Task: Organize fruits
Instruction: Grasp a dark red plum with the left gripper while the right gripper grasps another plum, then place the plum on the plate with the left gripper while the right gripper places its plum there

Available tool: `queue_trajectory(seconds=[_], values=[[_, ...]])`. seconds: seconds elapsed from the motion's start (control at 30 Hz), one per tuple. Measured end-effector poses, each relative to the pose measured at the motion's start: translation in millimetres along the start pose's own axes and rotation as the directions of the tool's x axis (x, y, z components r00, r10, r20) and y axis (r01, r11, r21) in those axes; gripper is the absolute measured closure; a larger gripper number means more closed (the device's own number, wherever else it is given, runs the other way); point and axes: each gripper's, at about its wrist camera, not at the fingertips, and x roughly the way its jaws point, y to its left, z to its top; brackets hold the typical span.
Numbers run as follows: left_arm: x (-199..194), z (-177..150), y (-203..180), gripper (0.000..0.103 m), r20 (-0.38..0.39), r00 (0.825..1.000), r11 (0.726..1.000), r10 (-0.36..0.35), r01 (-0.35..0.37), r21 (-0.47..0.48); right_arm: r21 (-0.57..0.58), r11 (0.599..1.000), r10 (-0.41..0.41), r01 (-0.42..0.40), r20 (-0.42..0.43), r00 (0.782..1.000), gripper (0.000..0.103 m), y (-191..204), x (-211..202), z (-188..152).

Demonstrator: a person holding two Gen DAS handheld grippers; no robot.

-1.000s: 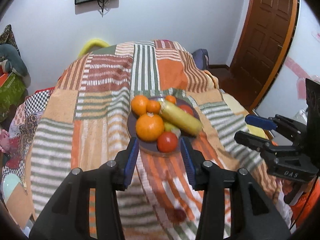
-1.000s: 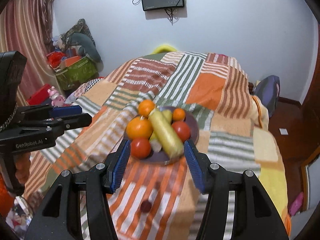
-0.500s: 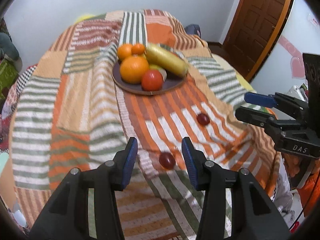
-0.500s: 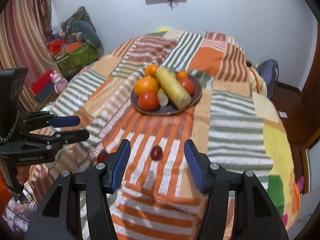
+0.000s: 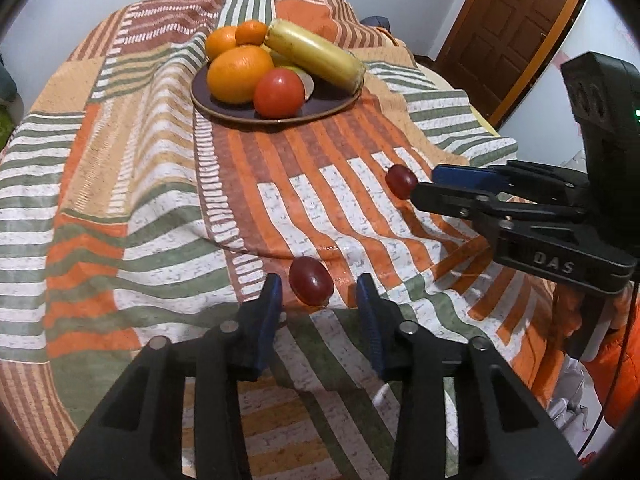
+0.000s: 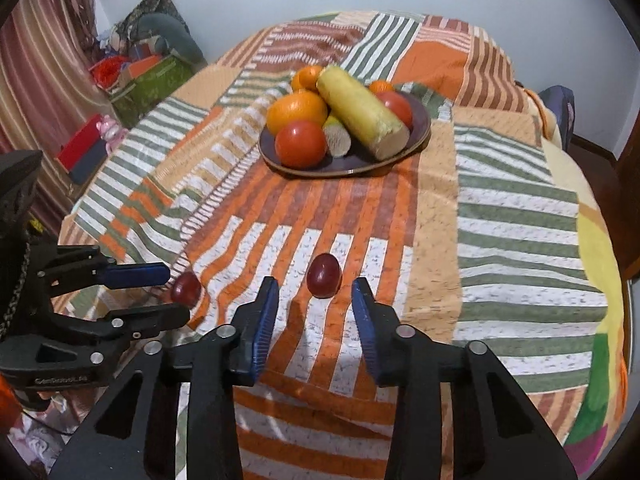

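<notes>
1. Both of our grippers have come down toward the striped cloth (image 5: 168,184) since the earlier frames, so the plate (image 5: 224,109) now sits higher in each view and the two loose plums look larger and closer.
2. Our left gripper (image 5: 318,294) has just been closing its jaws; they now stand apart, with the near plum (image 5: 311,286) between the blue pads (image 5: 272,300) and a gap showing on both sides of it.
3. Our right gripper (image 6: 314,300) has likewise just been closing; its jaws are apart around the other plum (image 6: 324,275), which rests on a white and orange stripe and is not yet pressed by either pad.
4. From the left wrist view, the right gripper's side reads "DAS" in raised letters, and its tips lie just beside the far plum (image 5: 401,181).
5. From the right wrist view, the left gripper's body carries pale lettering that looks like "GenRobot.AI", though it is blurred here; the plum (image 6: 186,288) sits at its tips.
6. On the dark plate we see oranges (image 5: 240,74), a red tomato (image 5: 279,93) at the front and a long yellow cylinder (image 5: 316,60) lying across the rest.
7. At the left edge of the right wrist view a green box (image 6: 152,80) stands by a striped curtain (image 6: 36,80); a brown door (image 5: 516,28) shows in the left wrist view.
</notes>
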Motion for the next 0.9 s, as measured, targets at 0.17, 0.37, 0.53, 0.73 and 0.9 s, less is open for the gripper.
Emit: queue_trajectory(seconds=[0.17, 0.37, 0.53, 0.73, 0.9], values=[[5, 1, 4, 0.079, -0.004, 1.0, 1.0, -0.004, 0.004, -0.019, 0.005, 1.0, -0.007, 0.007, -0.014, 1.0, 0.076, -4, 10, 0], [1, 1, 11, 0.083, -0.004, 1.0, 0.999, -0.001, 0.0, -0.04, -0.02, 1.0, -0.007, 0.007, -0.02, 1.0, 0.085, -2, 11, 2], [-14, 4, 14, 0.083, 0.03, 0.999, 0.999, 0.013, -0.012, -0.036, -0.019, 1.0, 0.002, -0.002, 0.007, 1.0, 0.086, -2, -1, 6], [-31, 21, 15, 0.083, 0.086, 0.996, 0.999, 0.029, -0.027, -0.031, -0.029, 1.0, 0.001, 0.002, 0.077, 0.997, 0.086, 2, -22, 21], [-41, 44, 17, 0.083, 0.132, 0.99, 0.999, 0.044, -0.041, -0.02, -0.044, 0.999, -0.003, 0.009, 0.127, 0.992, 0.086, 4, -33, 37]])
